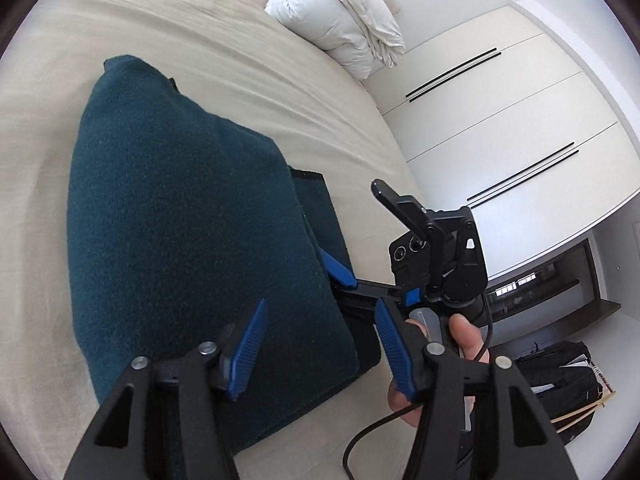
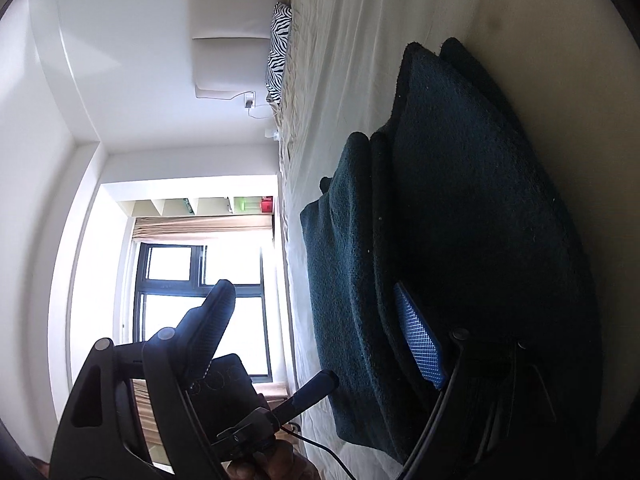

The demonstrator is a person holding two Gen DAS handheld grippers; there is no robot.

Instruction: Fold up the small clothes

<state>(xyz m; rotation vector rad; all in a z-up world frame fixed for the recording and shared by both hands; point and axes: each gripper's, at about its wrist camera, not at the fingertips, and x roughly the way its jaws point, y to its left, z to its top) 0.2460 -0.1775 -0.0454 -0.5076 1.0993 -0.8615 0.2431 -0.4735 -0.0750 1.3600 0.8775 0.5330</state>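
I found the folded teal garment [image 1: 180,216] lying flat on the bed [image 1: 60,80]. My left gripper [image 1: 320,356] hung over its near edge, fingers wide and empty. My right gripper [image 2: 320,328] stood beside it, also parted, gripping nothing.

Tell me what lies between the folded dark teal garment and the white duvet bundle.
Only bare beige bedsheet, as the left wrist view shows, between the folded dark teal garment and the white duvet bundle.

Dark teal garment [image 1: 180,216], beige bedsheet [image 1: 200,44], zebra-striped black-and-white pillow [image 2: 279,52]
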